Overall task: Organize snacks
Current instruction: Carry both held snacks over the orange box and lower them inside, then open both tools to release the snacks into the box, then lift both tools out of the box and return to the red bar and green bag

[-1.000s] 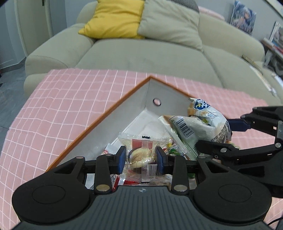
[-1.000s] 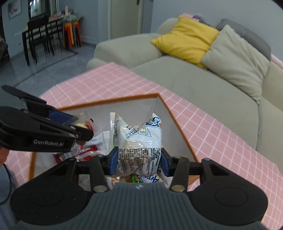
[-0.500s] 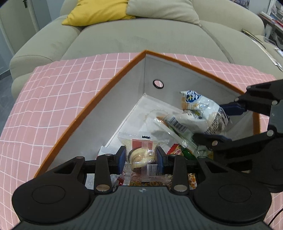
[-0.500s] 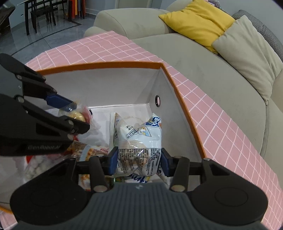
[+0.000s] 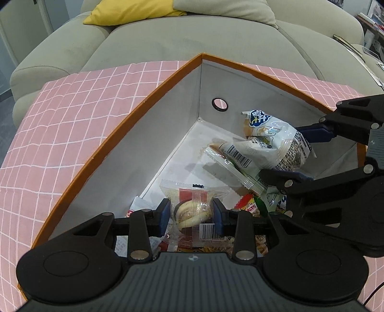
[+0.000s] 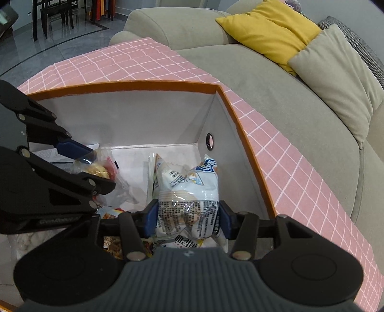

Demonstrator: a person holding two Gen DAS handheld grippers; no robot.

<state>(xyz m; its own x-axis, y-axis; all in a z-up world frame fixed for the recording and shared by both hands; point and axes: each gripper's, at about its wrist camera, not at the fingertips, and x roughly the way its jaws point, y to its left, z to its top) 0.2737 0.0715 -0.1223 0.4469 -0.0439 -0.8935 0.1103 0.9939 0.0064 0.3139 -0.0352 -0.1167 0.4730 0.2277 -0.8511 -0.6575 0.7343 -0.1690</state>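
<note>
An orange-rimmed box point(image 5: 134, 115) with grey inner walls stands on the pink checked cloth; it also shows in the right wrist view point(image 6: 144, 85). My left gripper point(image 5: 192, 213) is shut on a clear-wrapped round pastry packet point(image 5: 194, 211) inside the box, low over the snack pile. My right gripper point(image 6: 188, 217) is shut on a white and blue snack bag point(image 6: 189, 192), held inside the box near its far corner. That bag point(image 5: 271, 146) and the right gripper point(image 5: 309, 153) show at the right of the left wrist view. The left gripper point(image 6: 88, 165) with the pastry packet point(image 6: 98, 169) shows in the right wrist view.
Several loose snack packets point(image 5: 249, 206) lie on the box floor beneath both grippers. A round hole point(image 5: 219, 104) pierces the far wall. A grey sofa point(image 5: 192, 36) with a yellow cushion point(image 6: 268, 33) stands behind the table. Dining chairs point(image 6: 55, 14) stand at far left.
Both grippers have lowered into the box with their packets still held. The box walls now rise around them and the floor looks closer.
</note>
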